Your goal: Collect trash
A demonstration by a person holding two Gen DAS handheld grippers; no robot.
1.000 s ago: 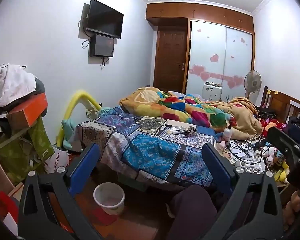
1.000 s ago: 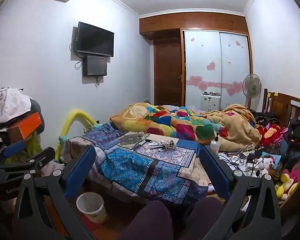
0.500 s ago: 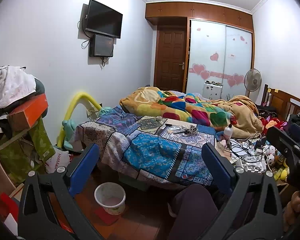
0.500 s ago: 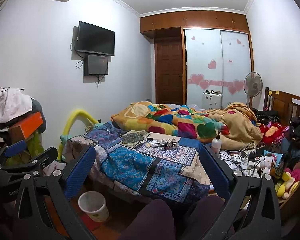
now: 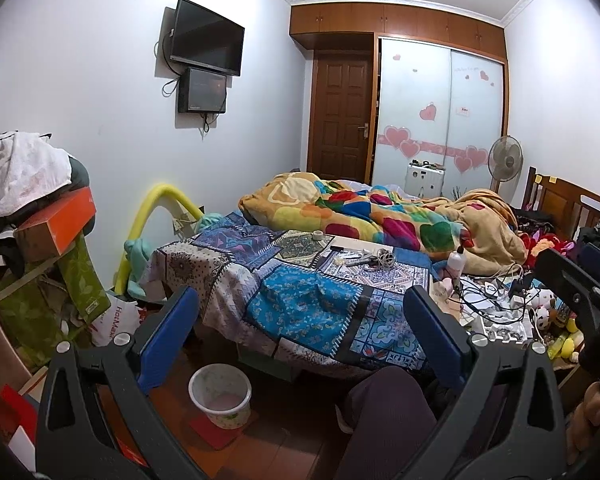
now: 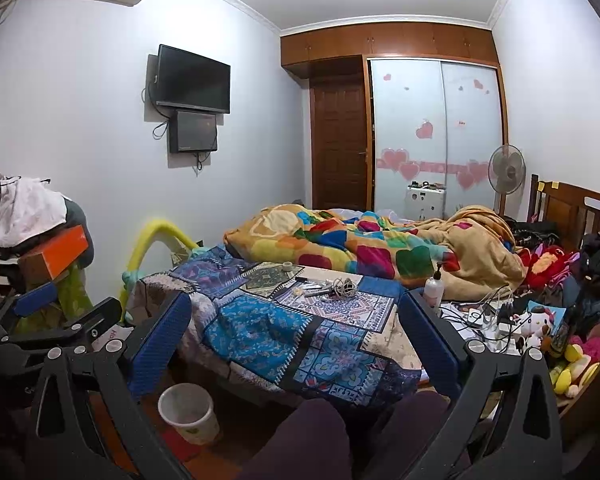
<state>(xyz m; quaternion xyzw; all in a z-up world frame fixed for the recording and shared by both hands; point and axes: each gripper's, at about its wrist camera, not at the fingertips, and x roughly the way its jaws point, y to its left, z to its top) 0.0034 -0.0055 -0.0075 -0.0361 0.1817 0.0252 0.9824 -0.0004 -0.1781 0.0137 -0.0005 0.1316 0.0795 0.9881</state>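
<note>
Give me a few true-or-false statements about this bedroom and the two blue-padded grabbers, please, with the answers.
1. Both the left gripper and the right gripper are open and empty. True.
2. The round white plastic waste bin stands on top of the bed. False: it stands on the floor, beside the patterned blue patchwork bedspread.
3. The flat black television is fixed to the wall. True.
4. The brown wooden door stands wide open. False: it is shut.
5. The white pump bottle lies flat on the floor. False: it stands upright on the bed, by the multicoloured quilt.
</note>
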